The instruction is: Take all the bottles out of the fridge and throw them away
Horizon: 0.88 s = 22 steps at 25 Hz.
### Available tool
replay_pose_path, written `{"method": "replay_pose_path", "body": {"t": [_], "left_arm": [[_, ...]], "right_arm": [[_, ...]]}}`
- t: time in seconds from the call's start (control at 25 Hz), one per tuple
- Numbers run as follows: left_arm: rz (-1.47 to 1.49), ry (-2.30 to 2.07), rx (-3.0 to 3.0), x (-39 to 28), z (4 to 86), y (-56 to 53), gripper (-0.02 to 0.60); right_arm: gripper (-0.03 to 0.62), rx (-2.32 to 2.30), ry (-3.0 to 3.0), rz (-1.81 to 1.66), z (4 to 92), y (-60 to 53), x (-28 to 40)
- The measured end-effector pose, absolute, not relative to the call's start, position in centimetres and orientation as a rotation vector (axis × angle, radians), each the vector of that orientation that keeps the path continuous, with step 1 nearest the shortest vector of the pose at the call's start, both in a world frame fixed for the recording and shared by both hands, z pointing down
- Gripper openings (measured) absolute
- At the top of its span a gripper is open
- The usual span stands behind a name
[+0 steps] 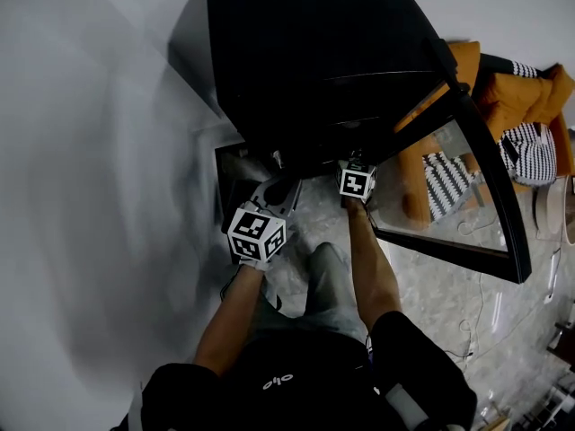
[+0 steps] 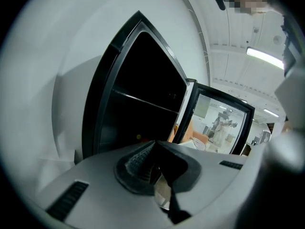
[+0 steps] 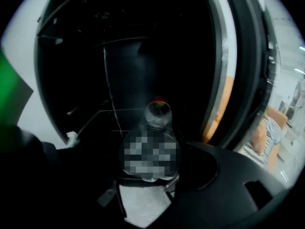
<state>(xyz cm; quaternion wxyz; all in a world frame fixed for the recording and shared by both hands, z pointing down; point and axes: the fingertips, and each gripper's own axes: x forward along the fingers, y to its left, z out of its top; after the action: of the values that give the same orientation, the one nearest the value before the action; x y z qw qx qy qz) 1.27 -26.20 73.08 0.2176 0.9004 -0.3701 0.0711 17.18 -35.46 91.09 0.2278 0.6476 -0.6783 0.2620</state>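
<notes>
A black fridge (image 1: 314, 61) stands with its glass door (image 1: 490, 205) swung wide to the right. In the right gripper view a clear bottle (image 3: 157, 116) with a red cap lies on a dark lower shelf, neck pointing away. My right gripper (image 3: 151, 151) reaches into the fridge, and the bottle's body sits between its widely spread jaws; I see no pad pressing on it. Its marker cube (image 1: 357, 182) shows at the fridge's mouth. My left gripper (image 1: 277, 194) hangs in front of the fridge's lower left, jaws together and empty (image 2: 155, 168).
A white wall (image 1: 81, 151) runs along the left of the fridge. Beyond the open door stands an orange sofa (image 1: 530, 97) with striped cushions (image 1: 530, 151). The person's legs (image 1: 314, 285) are right below the grippers on the marbled floor (image 1: 431, 285).
</notes>
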Motion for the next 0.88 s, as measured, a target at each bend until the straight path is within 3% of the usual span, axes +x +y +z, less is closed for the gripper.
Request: {"method": "replay_pose_path", "body": {"t": [0.88], "left_arm": [[0.222, -0.931, 2.588, 2.5, 49.1, -18.0, 0.006]], "right_arm": [[0.319, 1.766, -1.911, 0.771, 63.3, -15.2, 15.2]]}}
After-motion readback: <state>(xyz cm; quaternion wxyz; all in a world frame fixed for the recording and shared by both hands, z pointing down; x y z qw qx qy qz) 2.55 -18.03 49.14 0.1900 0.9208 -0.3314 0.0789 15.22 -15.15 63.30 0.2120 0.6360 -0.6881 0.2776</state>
